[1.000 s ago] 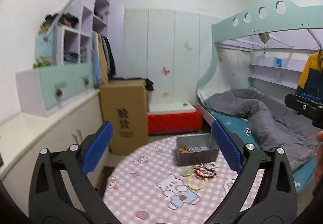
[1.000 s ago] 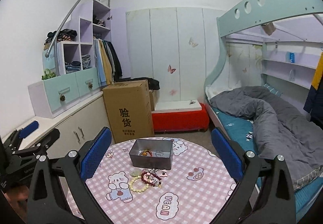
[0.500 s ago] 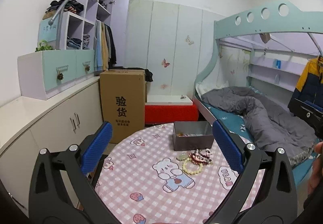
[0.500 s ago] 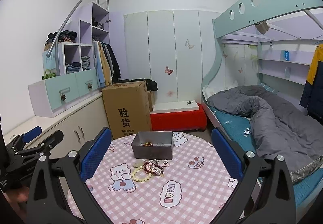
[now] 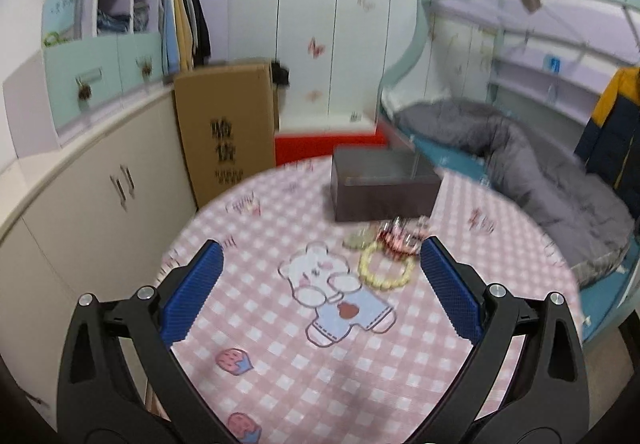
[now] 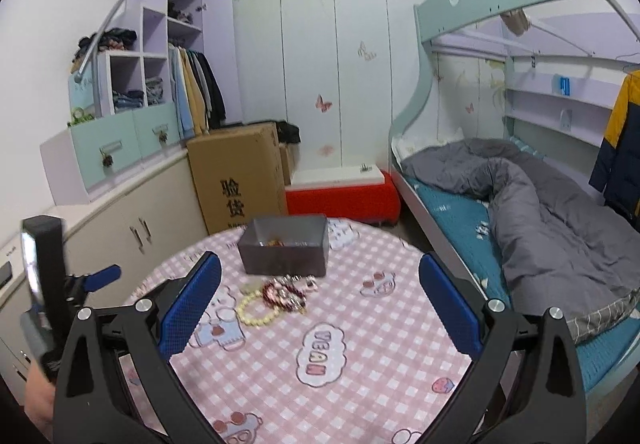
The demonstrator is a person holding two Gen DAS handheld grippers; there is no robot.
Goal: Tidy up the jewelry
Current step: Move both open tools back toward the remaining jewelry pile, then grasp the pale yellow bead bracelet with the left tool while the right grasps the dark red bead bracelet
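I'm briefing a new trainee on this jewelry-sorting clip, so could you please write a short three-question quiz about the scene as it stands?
1. True or false: the cream bead bracelet already lies inside the grey box.
2. Multiple choice: the dark red bracelet lies A) in the box, B) on the tablecloth in front of the box, C) on the bed.
3. Fill in: the left gripper and the right gripper both have their jaws ____ and hold nothing.

Key: 1 false, it lies on the tablecloth; 2 B; 3 open.
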